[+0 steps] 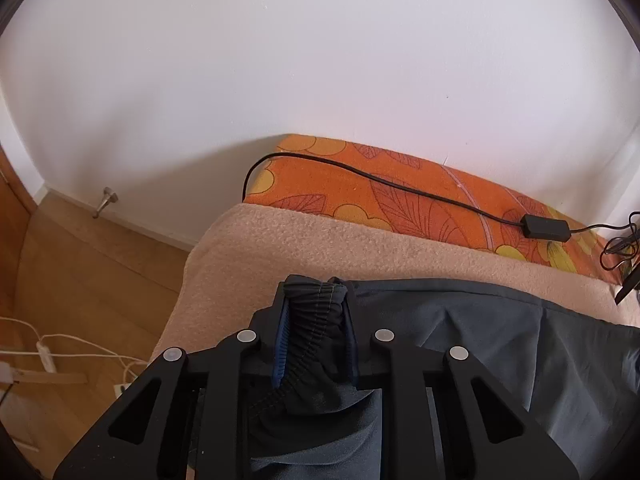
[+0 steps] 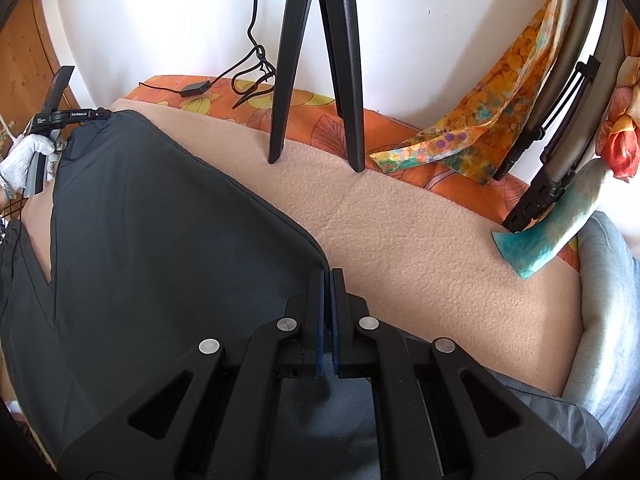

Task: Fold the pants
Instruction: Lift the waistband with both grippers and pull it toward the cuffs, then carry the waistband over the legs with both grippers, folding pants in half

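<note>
Dark grey pants (image 2: 160, 240) lie spread on a beige blanket (image 2: 420, 248) on the bed. My left gripper (image 1: 314, 292) is shut on the bunched elastic waistband (image 1: 316, 320) of the pants, at the blanket's left end. In the right wrist view the left gripper (image 2: 60, 120) shows at the far left, held by a white-gloved hand. My right gripper (image 2: 328, 274) is shut on the pants' edge near the right corner of the fabric. The cloth stretches flat between the two grippers.
Black tripod legs (image 2: 316, 80) stand on the blanket by the wall. A black cable with adapter (image 1: 544, 228) lies on the orange floral sheet (image 1: 360, 184). Colourful scarves (image 2: 480, 120) and a grey pillow (image 2: 600, 300) lie right. Wood floor with white cords (image 1: 60, 352) lies left of the bed.
</note>
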The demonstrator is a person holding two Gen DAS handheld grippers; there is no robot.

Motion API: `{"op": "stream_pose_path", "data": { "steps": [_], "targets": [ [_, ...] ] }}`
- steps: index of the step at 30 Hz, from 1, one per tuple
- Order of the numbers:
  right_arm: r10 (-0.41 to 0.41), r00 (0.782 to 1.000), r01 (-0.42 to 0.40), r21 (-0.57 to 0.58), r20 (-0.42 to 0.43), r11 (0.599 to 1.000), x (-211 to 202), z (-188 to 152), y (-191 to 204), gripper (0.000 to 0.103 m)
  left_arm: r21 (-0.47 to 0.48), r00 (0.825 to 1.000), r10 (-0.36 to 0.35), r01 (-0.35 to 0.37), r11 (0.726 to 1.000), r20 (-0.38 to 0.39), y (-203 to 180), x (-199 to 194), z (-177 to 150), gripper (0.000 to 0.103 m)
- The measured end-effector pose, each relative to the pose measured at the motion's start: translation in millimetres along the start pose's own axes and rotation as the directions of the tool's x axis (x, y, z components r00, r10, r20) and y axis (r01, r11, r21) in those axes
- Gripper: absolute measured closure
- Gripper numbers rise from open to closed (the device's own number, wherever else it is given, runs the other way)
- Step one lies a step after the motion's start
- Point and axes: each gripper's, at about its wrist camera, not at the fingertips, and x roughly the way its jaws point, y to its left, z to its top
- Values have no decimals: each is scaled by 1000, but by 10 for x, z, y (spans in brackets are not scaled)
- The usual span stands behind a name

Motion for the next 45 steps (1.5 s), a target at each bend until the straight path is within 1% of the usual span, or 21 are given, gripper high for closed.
{"op": "stream_pose_path", "data": {
  "steps": [5,8,16,19,24,27,30,33,36,40,42,43,45],
  "targets": [
    [-3,999,3,-12,37,1000,-237,-14,39,100,-31,997,-34,36,999,69,107,-309,1,84],
    [8,998,-8,1,63,1000,-452,-36,55,100,-24,993,-58,60,998,106,144,-578,-39,85],
    [19,994,-16,-26,105,1000,-1092,-170,295,101,-27,978,-104,111,993,181,375,-1311,-307,88],
    [23,994,-19,-35,110,999,-1323,-253,387,101,-27,971,-121,129,991,206,434,-1562,-458,88],
    [28,994,-22,-55,108,998,-1705,-476,583,101,-23,961,-143,152,988,236,518,-1902,-791,88],
    [36,994,-29,-74,103,997,-1918,-683,730,101,-20,957,-148,158,987,248,579,-2070,-1039,88],
    [49,994,-41,-89,95,995,-2105,-908,868,101,-36,953,-165,180,983,256,651,-2221,-1285,88],
    [70,993,-61,-94,91,994,-2280,-1129,1007,101,-25,951,-161,173,985,263,682,-2344,-1555,88],
    [76,994,-67,-110,77,992,-2384,-1366,1150,101,-50,951,-186,204,978,248,755,-2392,-1847,88],
    [92,995,-85,-119,49,989,-2452,-1645,1291,101,-82,945,-204,232,969,255,835,-2489,-2221,87],
    [89,995,-83,-131,41,988,-2492,-1777,1368,101,-91,947,-205,234,968,249,853,-2520,-2365,86],
    [89,995,-83,-136,37,987,-2508,-1841,1402,101,-97,947,-205,234,967,247,871,-2540,-2433,83],
    [85,996,-79,-144,32,986,-2537,-1960,1465,101,-120,949,-207,240,963,237,902,-2572,-2553,81]
  ]
}}
